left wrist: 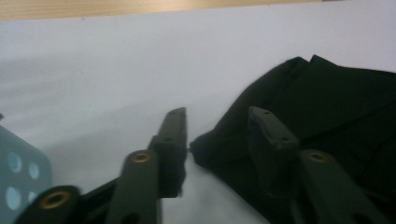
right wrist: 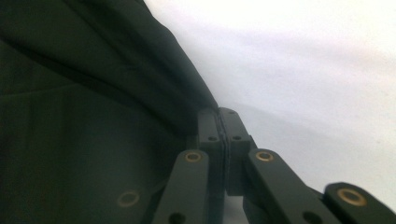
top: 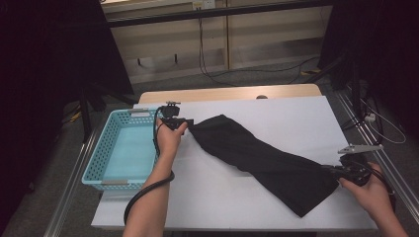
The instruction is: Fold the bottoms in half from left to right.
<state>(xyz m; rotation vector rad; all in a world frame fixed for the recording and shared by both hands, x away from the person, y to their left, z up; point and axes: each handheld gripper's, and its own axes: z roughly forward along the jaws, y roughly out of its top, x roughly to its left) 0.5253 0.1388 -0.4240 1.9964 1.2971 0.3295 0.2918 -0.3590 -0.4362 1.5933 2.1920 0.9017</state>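
Hand-held gripper work shows first from the high view: our left hand-held gripper point(top: 187, 122) sits at the upper left end of a black garment point(top: 262, 160) that stretches slantwise across the white tabletop point(top: 276, 113), while our right hand-held gripper point(top: 332, 170) pinches its lower right end. A light blue basket point(top: 96, 163) stands on the tabletop at our left, just beside the left hand.

From the left gripper view, our left hand-held gripper point(left wrist: 219, 135) has its jaws apart; one jaw lies over the black garment point(left wrist: 336, 107), the other over bare tabletop point(left wrist: 116, 70), with the cloth's edge between them and unpressed.

From the right gripper view, our right hand-held gripper point(right wrist: 219, 122) has its jaws together, clamped on the edge of the black garment point(right wrist: 84, 130).
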